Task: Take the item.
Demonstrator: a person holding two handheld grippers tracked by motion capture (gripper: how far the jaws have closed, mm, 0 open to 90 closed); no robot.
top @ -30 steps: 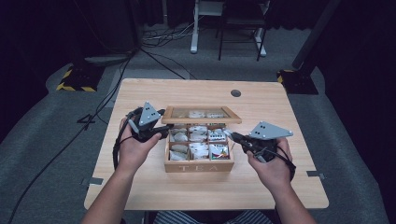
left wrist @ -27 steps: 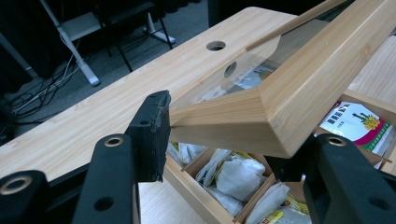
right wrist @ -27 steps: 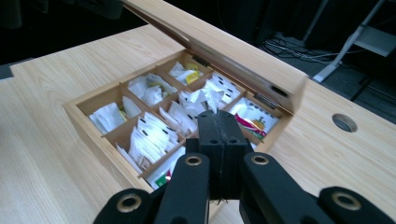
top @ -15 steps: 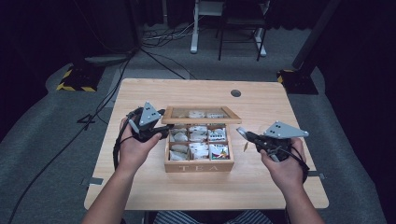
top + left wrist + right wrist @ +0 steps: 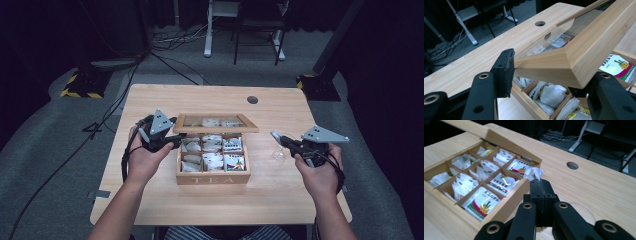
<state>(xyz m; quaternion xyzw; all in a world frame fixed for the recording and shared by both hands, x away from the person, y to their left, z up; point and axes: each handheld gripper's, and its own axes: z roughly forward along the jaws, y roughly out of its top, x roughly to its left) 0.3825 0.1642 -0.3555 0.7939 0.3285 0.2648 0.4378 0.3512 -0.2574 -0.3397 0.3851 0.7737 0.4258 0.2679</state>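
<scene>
A wooden tea box [image 5: 212, 177] marked TEA stands mid-table, its compartments full of white and printed tea bags. Its glass-paned lid [image 5: 215, 121] is raised. My left gripper [image 5: 177, 140] is shut on the lid's left corner; in the left gripper view the lid [image 5: 579, 55] sits between the jaws of the left gripper [image 5: 554, 67]. Right of the box, my right gripper [image 5: 275, 135] hovers over bare table, shut on a pale tea bag [image 5: 278, 152]. In the right gripper view the bag's crinkled edge [image 5: 534, 173] pokes out past the closed right gripper [image 5: 540, 182], beside the box wall [image 5: 506, 207].
A round cable hole [image 5: 252, 99] sits near the table's far edge. Bare tabletop [image 5: 280, 190] lies right of and in front of the box. Beyond the table are desk legs [image 5: 207, 47], floor cables and a yellow-black striped base [image 5: 77, 92].
My right gripper has drawn away from the box's right compartments to the right, carrying the tea bag out over the table. The left gripper has kept the lid raised.
</scene>
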